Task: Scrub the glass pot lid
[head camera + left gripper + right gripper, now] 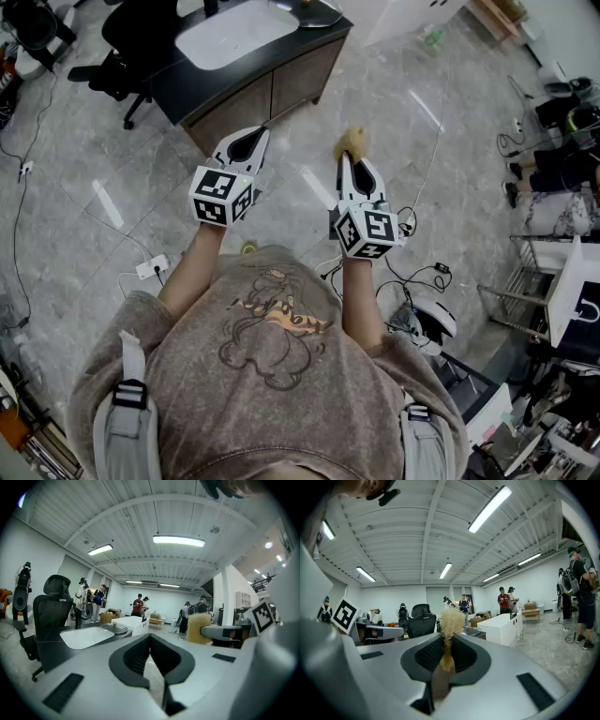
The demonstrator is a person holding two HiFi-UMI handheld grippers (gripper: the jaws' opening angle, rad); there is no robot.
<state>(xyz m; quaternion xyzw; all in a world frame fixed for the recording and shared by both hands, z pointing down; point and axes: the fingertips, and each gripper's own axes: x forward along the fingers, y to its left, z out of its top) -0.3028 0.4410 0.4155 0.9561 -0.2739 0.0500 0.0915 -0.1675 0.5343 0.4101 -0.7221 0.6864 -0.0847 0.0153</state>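
Our left claw point(256, 134) is closed on nothing; our right claw point(346, 161) pinches a scrubber point(451, 619). The lid point(115, 628), seemingly glass, lies on the counter point(173, 80) by the sink point(84, 637): slick, breakable, best steadied at its knob.

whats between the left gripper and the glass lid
Only the dark counter, its cabinet front and top, lies between the left gripper and the glass lid; the head view shows it.
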